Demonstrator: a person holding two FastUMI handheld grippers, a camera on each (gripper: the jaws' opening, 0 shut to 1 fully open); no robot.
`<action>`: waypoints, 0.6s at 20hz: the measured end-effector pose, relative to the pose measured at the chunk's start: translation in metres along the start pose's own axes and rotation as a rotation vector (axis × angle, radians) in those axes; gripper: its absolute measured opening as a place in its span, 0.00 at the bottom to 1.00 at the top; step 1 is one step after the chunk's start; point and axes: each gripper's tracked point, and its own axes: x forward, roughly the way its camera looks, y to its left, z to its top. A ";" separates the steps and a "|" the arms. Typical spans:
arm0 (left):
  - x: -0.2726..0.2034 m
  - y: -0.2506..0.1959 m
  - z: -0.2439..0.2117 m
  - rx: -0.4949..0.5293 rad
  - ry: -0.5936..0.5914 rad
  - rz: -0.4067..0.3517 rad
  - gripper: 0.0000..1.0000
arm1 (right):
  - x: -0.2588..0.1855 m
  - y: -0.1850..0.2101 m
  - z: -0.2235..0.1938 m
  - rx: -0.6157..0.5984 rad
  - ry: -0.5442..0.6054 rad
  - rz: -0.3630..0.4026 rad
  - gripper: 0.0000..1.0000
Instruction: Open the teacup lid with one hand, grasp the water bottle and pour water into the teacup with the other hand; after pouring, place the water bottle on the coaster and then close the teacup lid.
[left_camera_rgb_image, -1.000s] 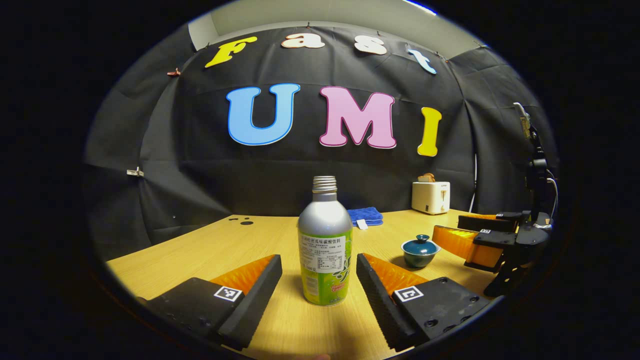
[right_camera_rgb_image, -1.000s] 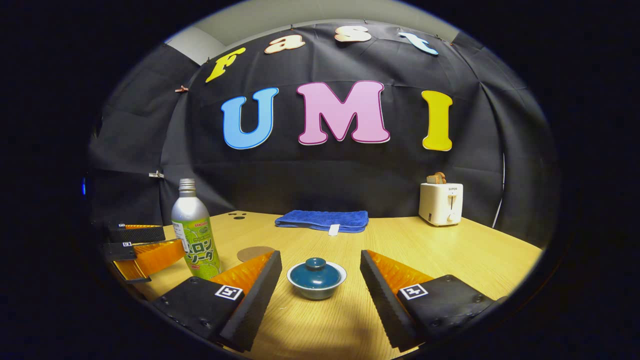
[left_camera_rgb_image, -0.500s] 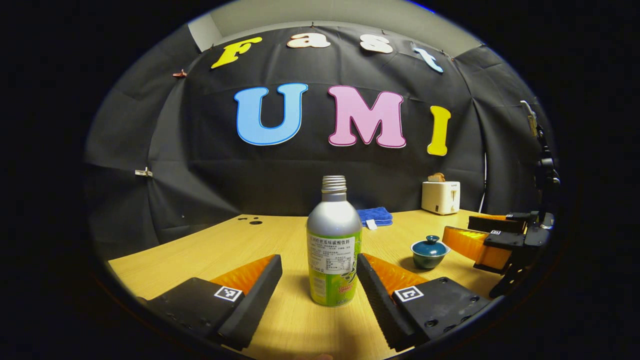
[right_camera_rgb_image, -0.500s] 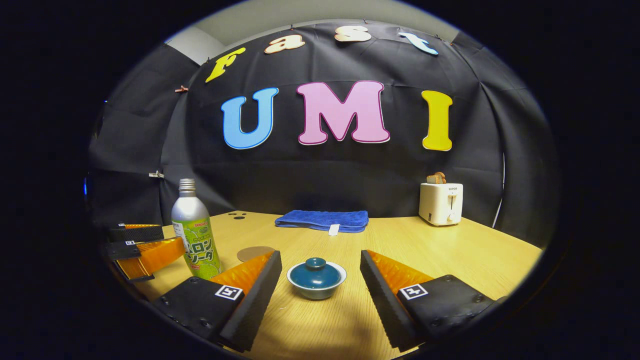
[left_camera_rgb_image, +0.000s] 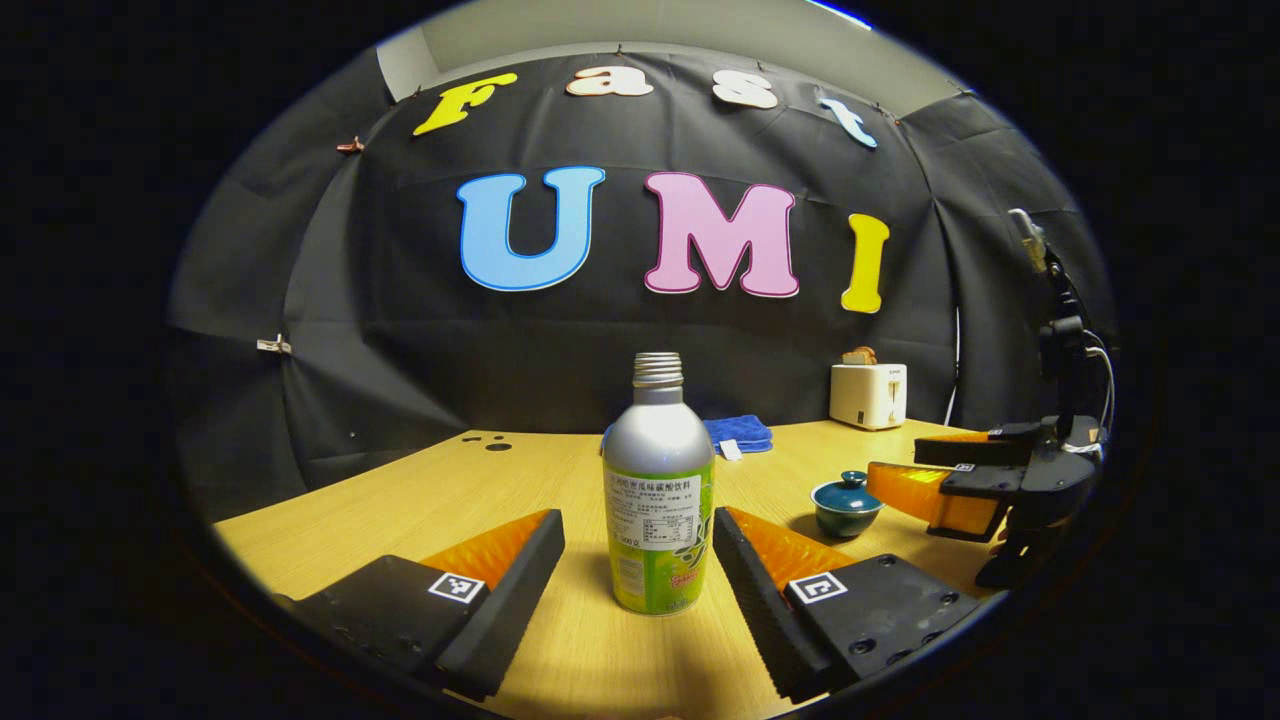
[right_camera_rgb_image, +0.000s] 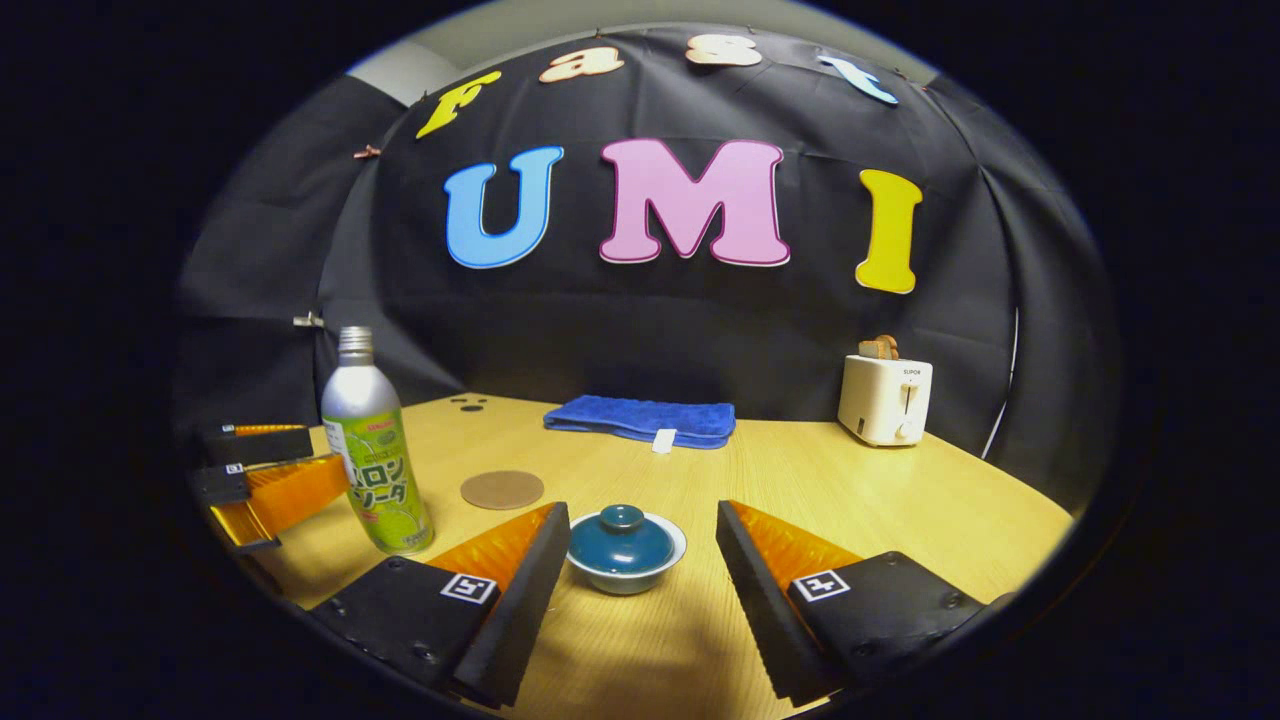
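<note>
Blue towel and toaster behind teacup

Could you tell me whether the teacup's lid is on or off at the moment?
On. The lid sits squarely on the teacup, knob up, between the open fingers of the right gripper, which do not touch it.

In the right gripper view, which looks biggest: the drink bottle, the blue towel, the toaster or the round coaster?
1. Drink bottle
2. Blue towel
3. Toaster and coaster look alike; the toaster stands farther off, so I won't rank them.
</note>
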 end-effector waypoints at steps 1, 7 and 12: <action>0.001 0.000 -0.001 0.000 0.000 -0.001 0.95 | 0.006 0.002 -0.002 0.000 0.018 0.015 0.91; 0.003 0.001 -0.001 0.000 0.000 -0.003 0.95 | 0.039 0.012 -0.008 0.078 0.083 0.046 0.82; 0.002 0.001 0.000 0.000 0.000 -0.003 0.95 | 0.048 0.020 -0.016 0.049 0.133 0.066 0.67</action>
